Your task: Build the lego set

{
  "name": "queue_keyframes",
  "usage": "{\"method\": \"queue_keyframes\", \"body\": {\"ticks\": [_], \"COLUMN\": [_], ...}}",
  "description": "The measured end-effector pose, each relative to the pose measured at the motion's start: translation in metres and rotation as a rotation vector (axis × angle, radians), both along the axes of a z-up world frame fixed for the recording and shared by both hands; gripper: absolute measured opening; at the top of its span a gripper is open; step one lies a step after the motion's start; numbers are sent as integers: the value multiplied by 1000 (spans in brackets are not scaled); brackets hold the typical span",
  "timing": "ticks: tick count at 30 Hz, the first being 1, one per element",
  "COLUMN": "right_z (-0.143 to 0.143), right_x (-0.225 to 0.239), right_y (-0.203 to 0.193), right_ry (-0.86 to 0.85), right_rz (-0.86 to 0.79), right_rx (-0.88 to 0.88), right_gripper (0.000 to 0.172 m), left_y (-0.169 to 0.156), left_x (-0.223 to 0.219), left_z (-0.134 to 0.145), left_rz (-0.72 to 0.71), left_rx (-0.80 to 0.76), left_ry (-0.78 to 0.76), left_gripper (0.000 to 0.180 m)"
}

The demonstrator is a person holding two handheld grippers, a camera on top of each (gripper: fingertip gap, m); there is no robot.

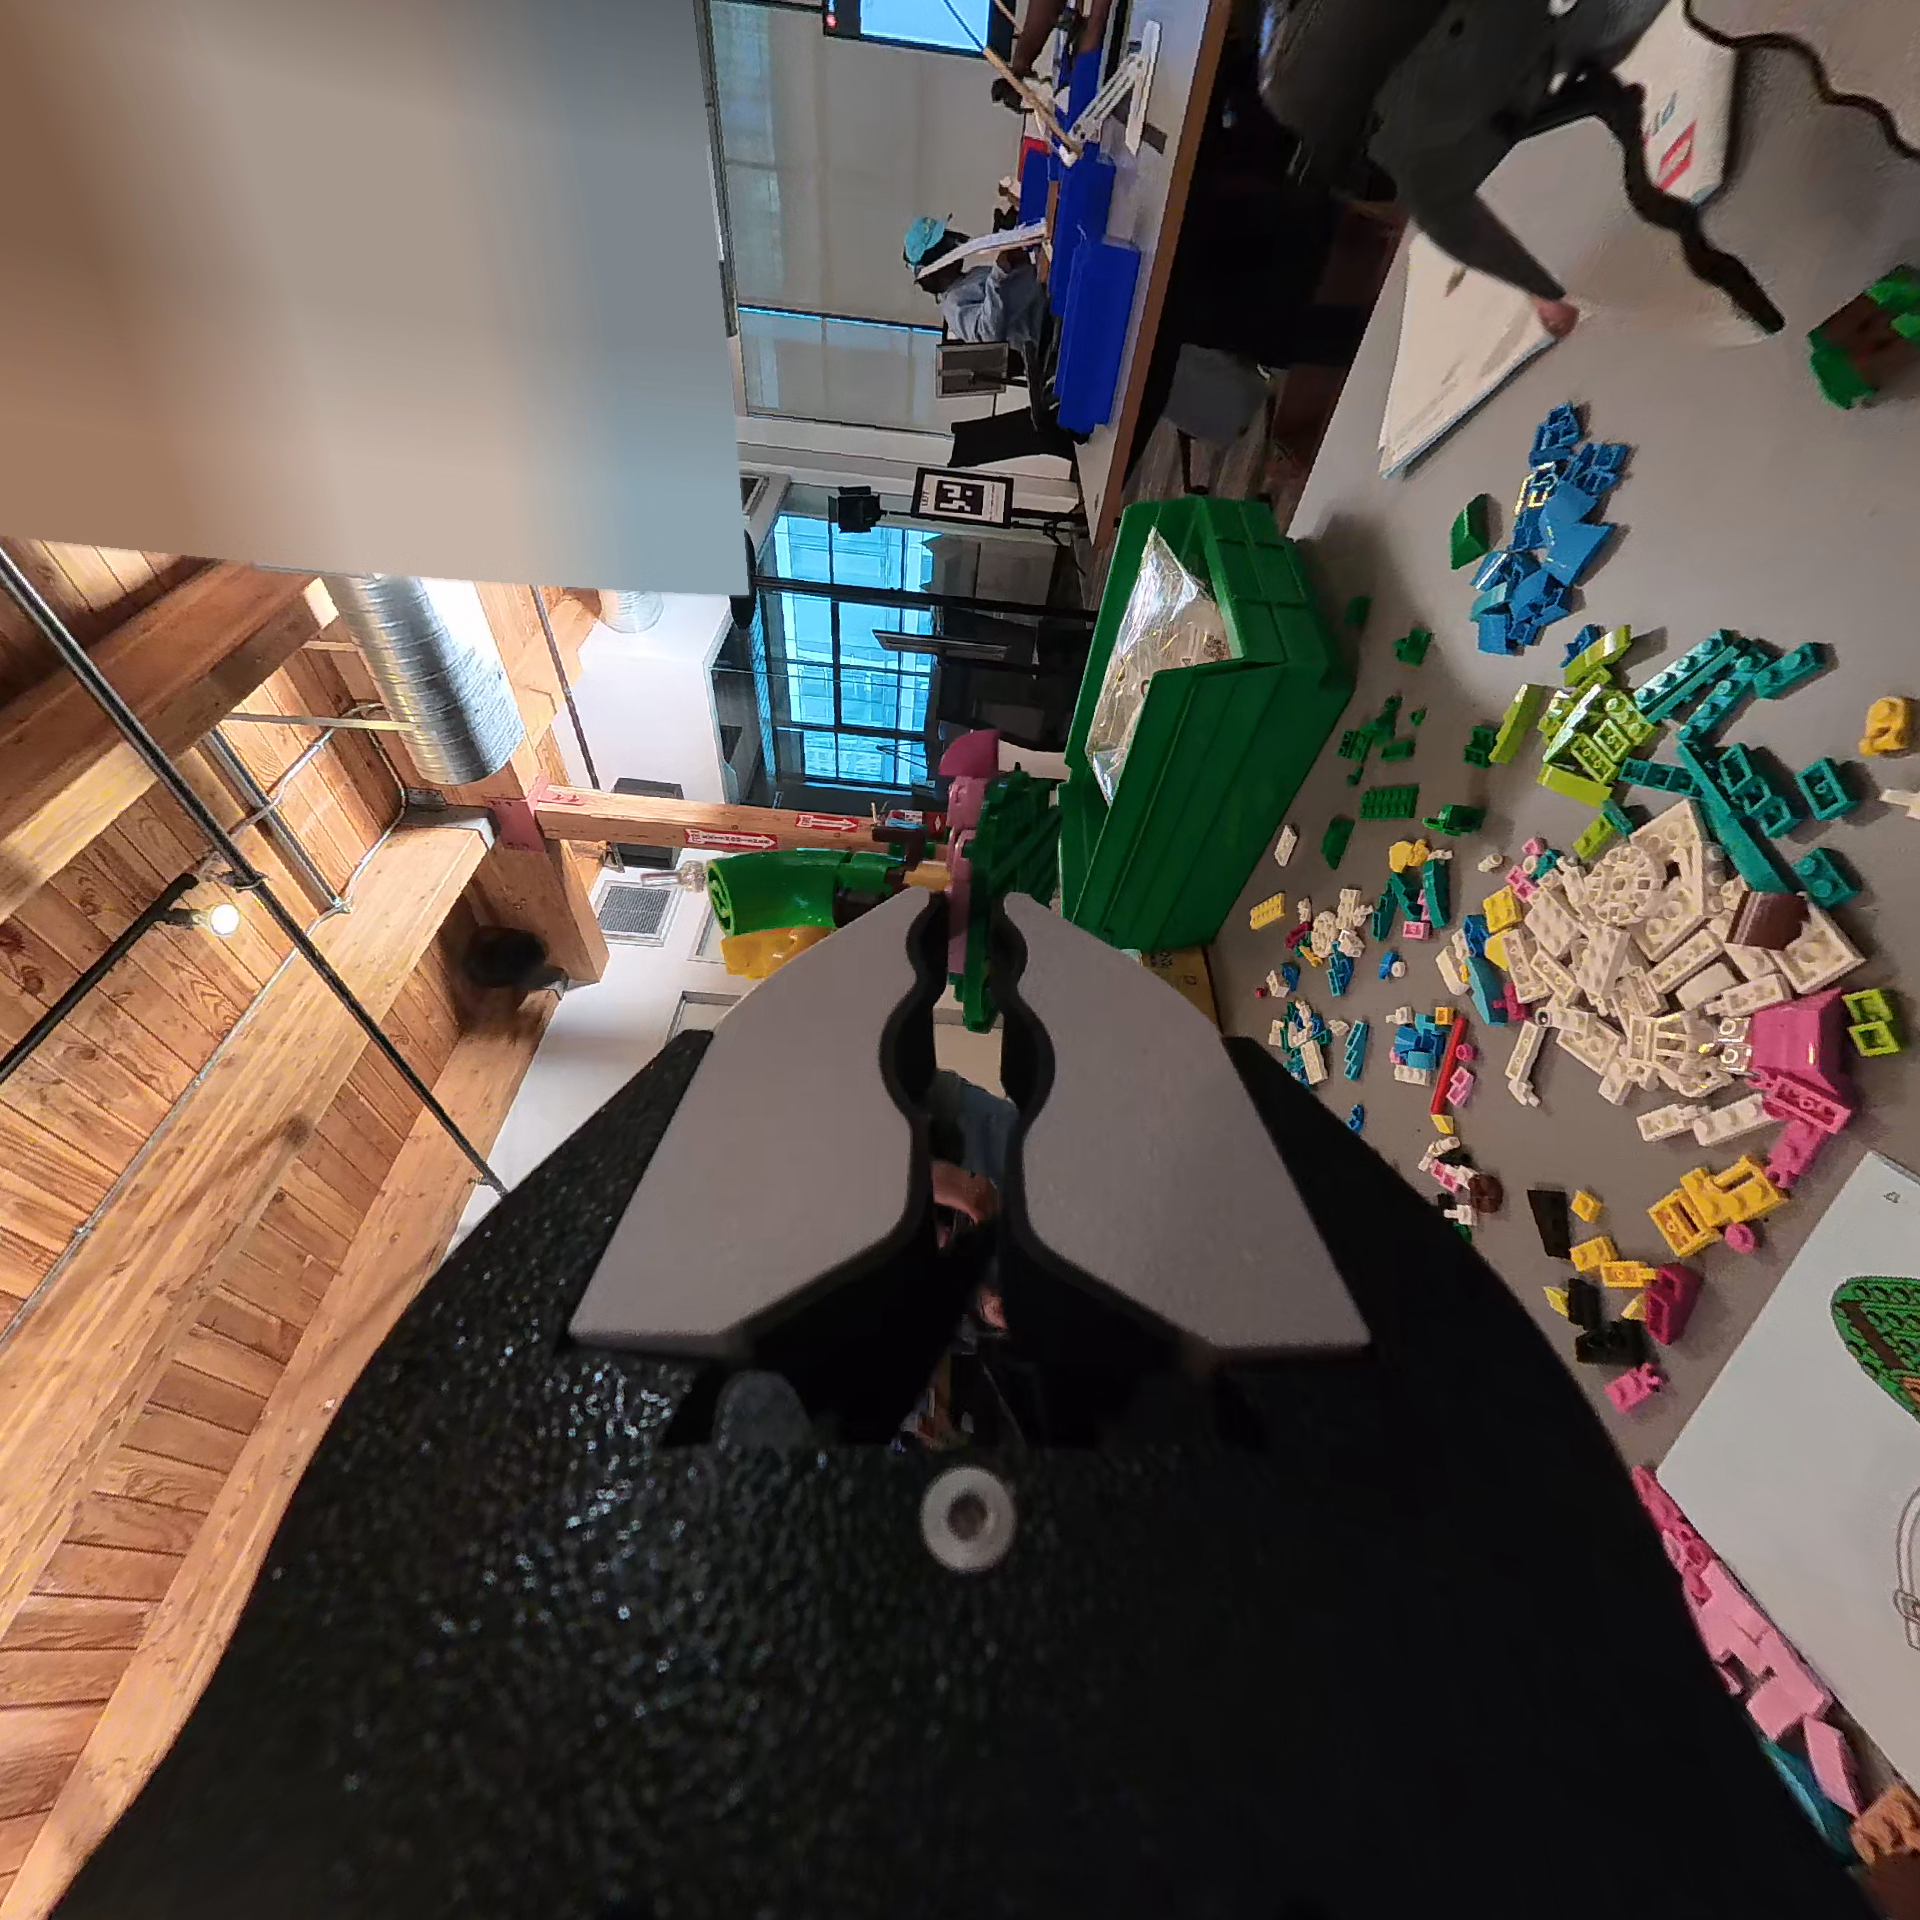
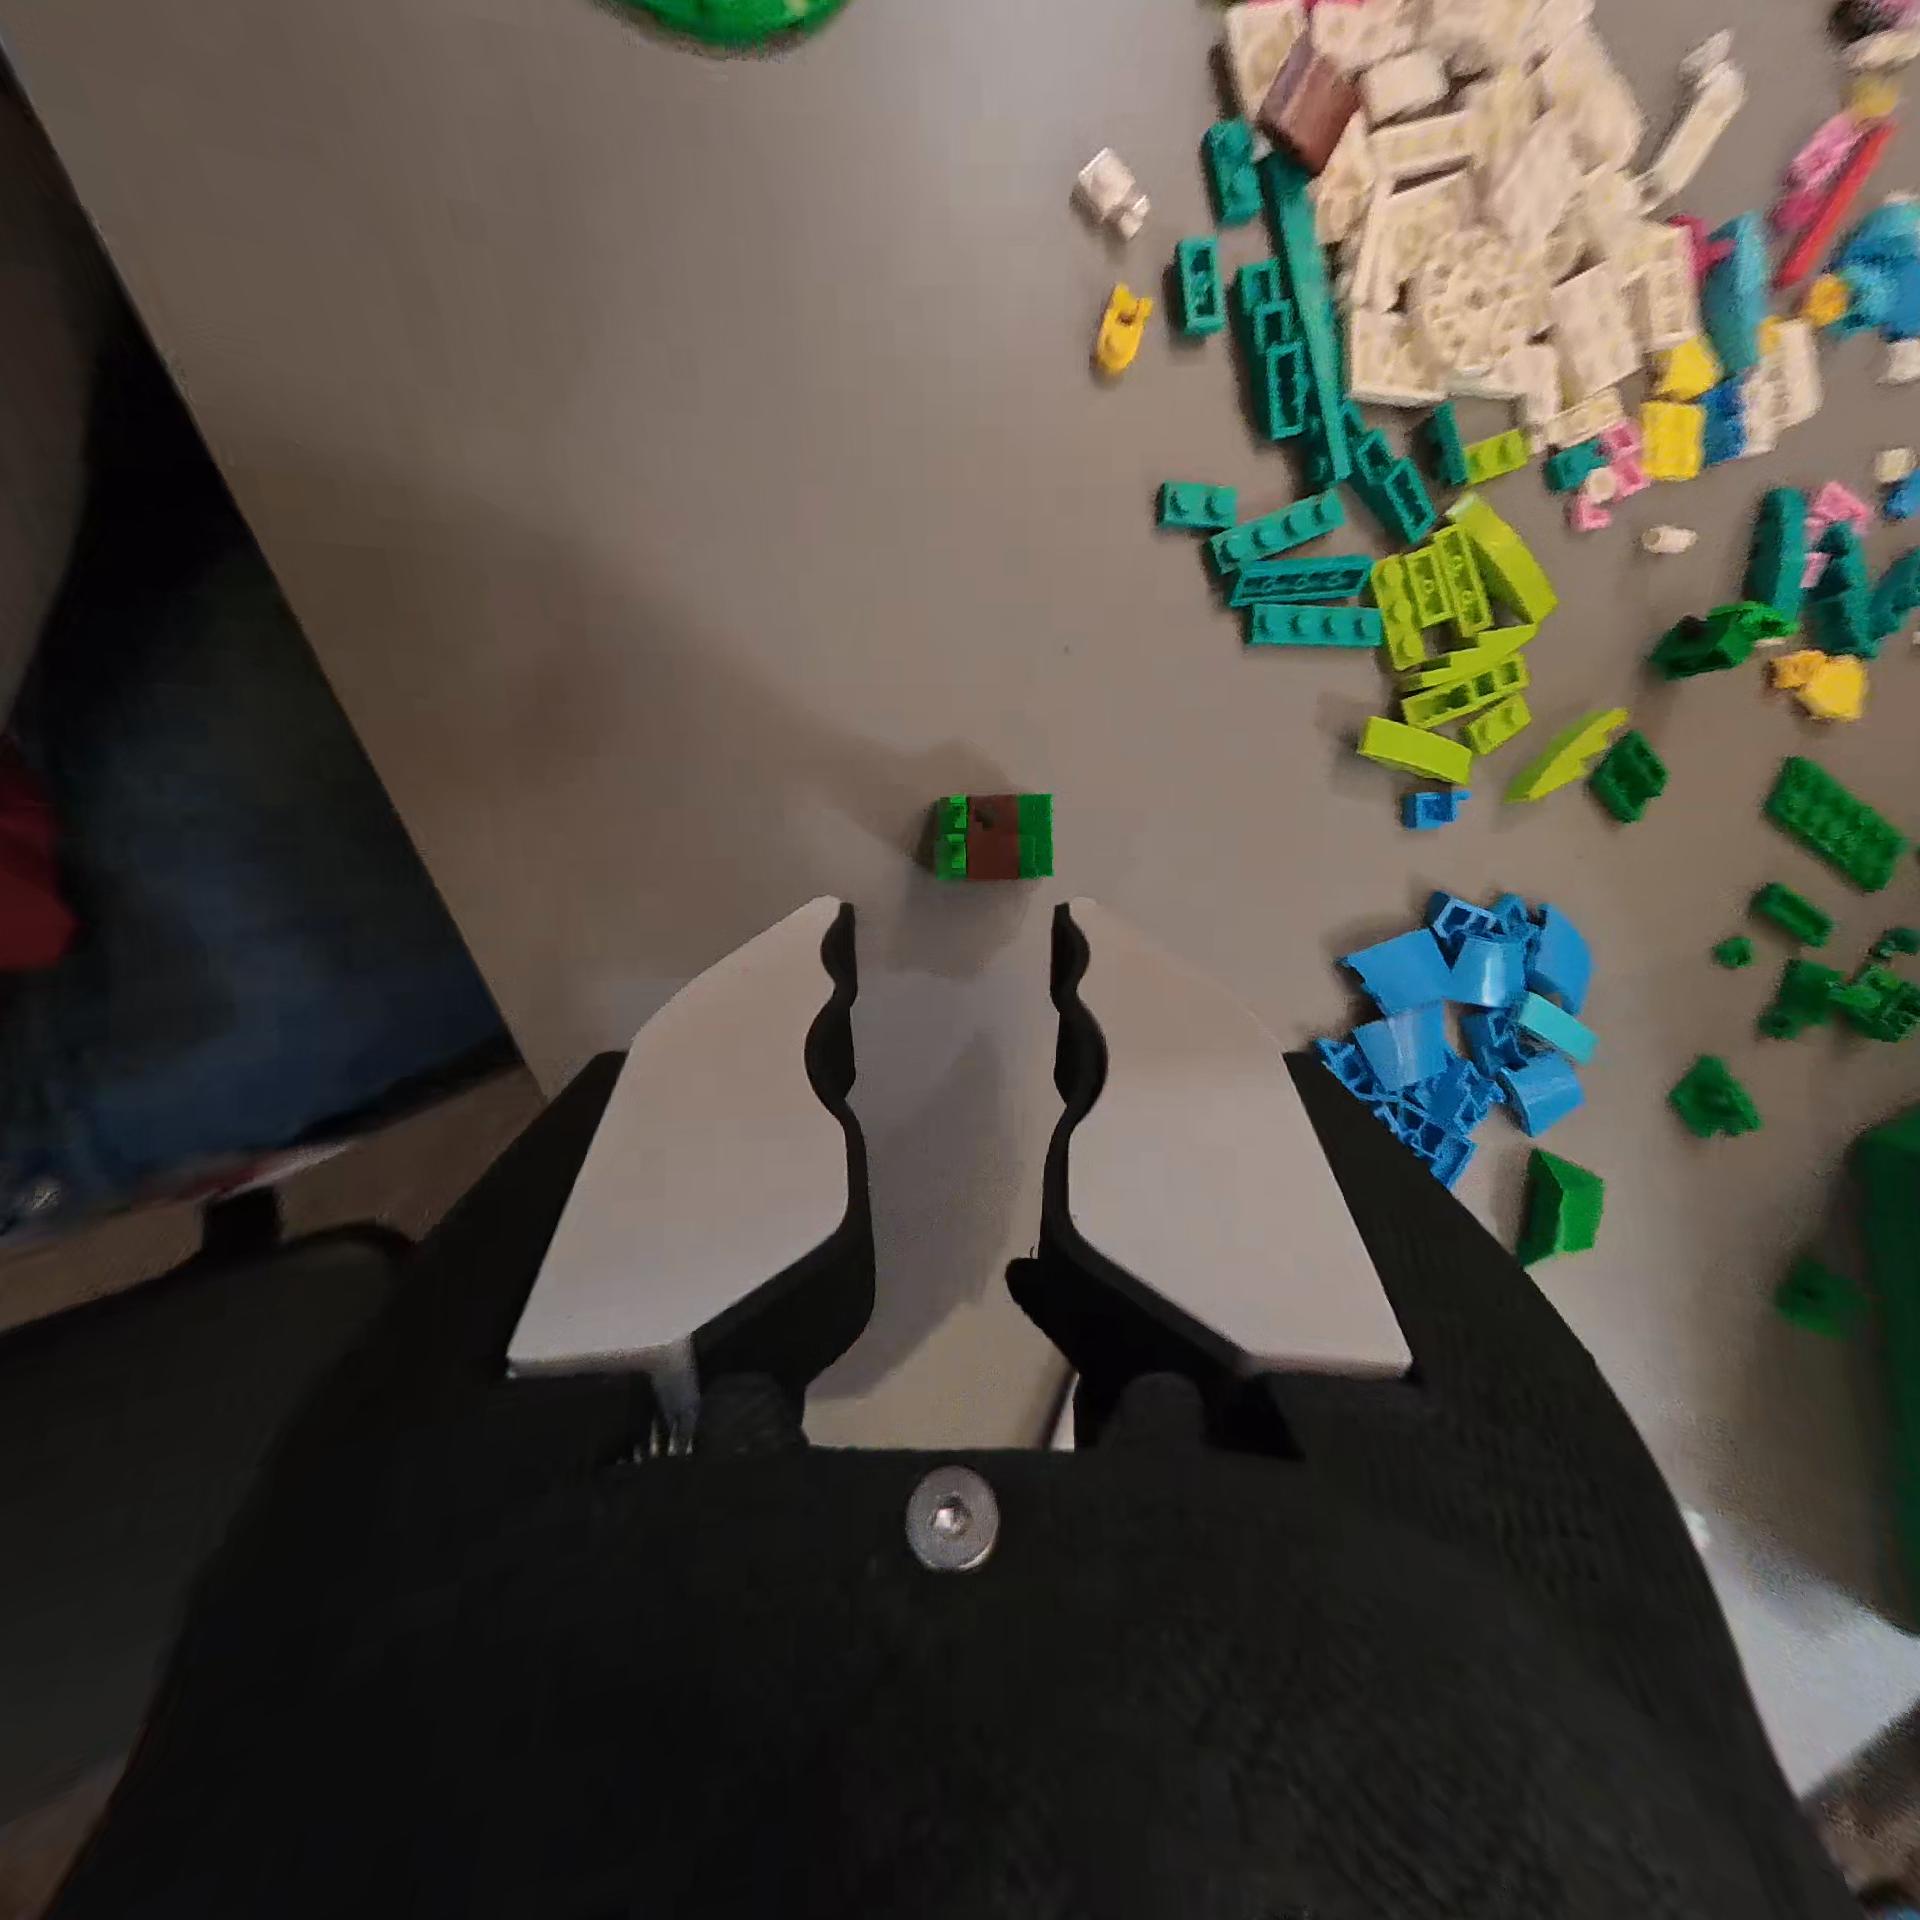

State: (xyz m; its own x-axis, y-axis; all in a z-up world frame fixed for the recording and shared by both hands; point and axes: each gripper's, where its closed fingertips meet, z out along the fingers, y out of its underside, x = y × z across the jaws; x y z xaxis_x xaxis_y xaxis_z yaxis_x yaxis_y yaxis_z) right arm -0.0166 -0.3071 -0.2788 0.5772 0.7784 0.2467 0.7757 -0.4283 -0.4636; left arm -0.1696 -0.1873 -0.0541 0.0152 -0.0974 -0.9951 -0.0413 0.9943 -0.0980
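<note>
Green-and-brown brick block (image 2: 994,837) lies just ahead of the open right claw (image 2: 953,920); left claw (image 1: 964,914) grips a green-pink brick build (image 1: 977,883)

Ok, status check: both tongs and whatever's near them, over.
Left tongs shut on green-and-pink brick assembly, lifted off table. Right tongs open, empty, above small green-and-brown brick block on grey table. Loose brick piles to the side.

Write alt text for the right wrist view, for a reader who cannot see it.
The right gripper, jaws open and empty, hangs over a grey table, just short of a small green and brown brick block. Loose blue bricks, lime bricks, teal bricks and white bricks lie scattered to the right.
</note>
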Motion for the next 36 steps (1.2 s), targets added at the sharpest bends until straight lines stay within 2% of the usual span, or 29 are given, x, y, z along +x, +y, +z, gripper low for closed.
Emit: {"method": "queue_keyframes", "body": {"ticks": [1,4,8,20,24,27,29,33,36], "right_z": [-1,-1,-3,-9,2,37,77,176,227], "right_x": [1,0,-5,-6,-6,-9,-17,-43,-70], "right_y": [1,6,9,16,21,29,33,28,15], "right_ry": [15,121,238,250,254,271,307,402,464], "right_rz": [-13,-57,-73,-53,-55,-42,-7,150,318], "right_rx": [50,158,164,166,204,303,388,535,484], "right_gripper": [34,34,34,22,22,22,22,21,21], "left_y": [0,-2,-3,-6,-8,-12,-19,-39,-56], "left_x": [0,-1,1,3,5,7,9,11,11], "left_z": [1,1,-1,-4,-5,-6,-6,-5,-4], "left_rz": [-3,-14,-10,-24,-30,-47,-71,-155,-221], "left_rx": [-2,-8,2,-4,-4,4,8,2,-4], "left_ry": [-4,-6,5,18,24,21,16,7,1], "left_gripper": [6,6,7,6,6,6,6,6,6]}}
